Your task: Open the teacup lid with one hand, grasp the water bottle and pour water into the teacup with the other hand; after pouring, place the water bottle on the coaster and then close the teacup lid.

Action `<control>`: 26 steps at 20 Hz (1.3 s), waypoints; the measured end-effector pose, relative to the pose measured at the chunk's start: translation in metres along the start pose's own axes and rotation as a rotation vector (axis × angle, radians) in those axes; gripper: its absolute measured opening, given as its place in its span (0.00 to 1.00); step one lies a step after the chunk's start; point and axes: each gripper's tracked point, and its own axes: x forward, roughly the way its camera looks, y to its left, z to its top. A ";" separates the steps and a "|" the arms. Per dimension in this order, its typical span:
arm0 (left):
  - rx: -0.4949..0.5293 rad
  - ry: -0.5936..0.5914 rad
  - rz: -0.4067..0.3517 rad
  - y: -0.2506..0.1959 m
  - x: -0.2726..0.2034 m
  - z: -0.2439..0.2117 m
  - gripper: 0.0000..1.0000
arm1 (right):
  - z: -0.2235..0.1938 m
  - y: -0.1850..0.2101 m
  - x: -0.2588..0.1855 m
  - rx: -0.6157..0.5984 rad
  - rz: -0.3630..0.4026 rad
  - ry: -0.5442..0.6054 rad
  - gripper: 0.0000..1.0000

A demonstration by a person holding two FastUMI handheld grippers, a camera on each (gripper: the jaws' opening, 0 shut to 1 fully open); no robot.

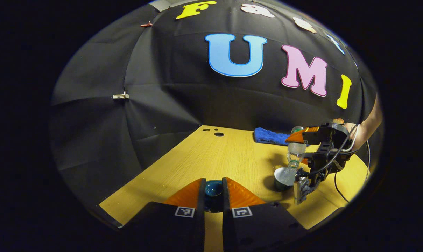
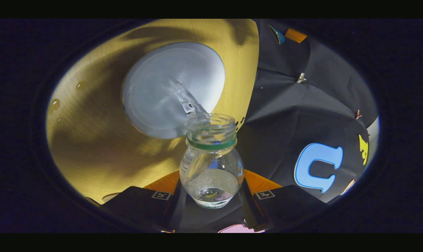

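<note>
My left gripper (image 1: 213, 182) hangs low over the near part of the wooden table (image 1: 197, 157), shut on the dark teal teacup lid (image 1: 213, 191). In the left gripper view the teacup (image 1: 282, 177) stands uncovered to the right. My right gripper (image 1: 298, 149) holds the clear water bottle (image 1: 295, 151) tilted mouth-down over it. In the right gripper view that gripper (image 2: 212, 182) is shut on the bottle (image 2: 211, 164). A stream of water (image 2: 185, 99) runs from the mouth into the cup's pale inside (image 2: 152, 91). A little water is left in the bottle.
A blue cloth (image 1: 269, 136) lies at the table's far edge behind the cup. Small holes (image 1: 219, 134) mark the far left of the tabletop. A forearm (image 1: 370, 122) and a cable (image 1: 340, 190) trail from the right gripper. Water drops (image 2: 54, 103) dot the wood.
</note>
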 end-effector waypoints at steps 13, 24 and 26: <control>-0.006 -0.016 0.025 0.003 -0.012 0.005 0.24 | 0.003 -0.011 0.002 -0.099 -0.004 -0.013 0.71; 0.007 -0.017 0.028 0.000 -0.013 0.007 0.24 | 0.002 -0.019 0.005 -0.168 -0.005 -0.020 0.71; 0.012 -0.021 0.025 -0.001 -0.014 0.008 0.24 | 0.002 -0.019 0.006 -0.183 -0.003 -0.025 0.71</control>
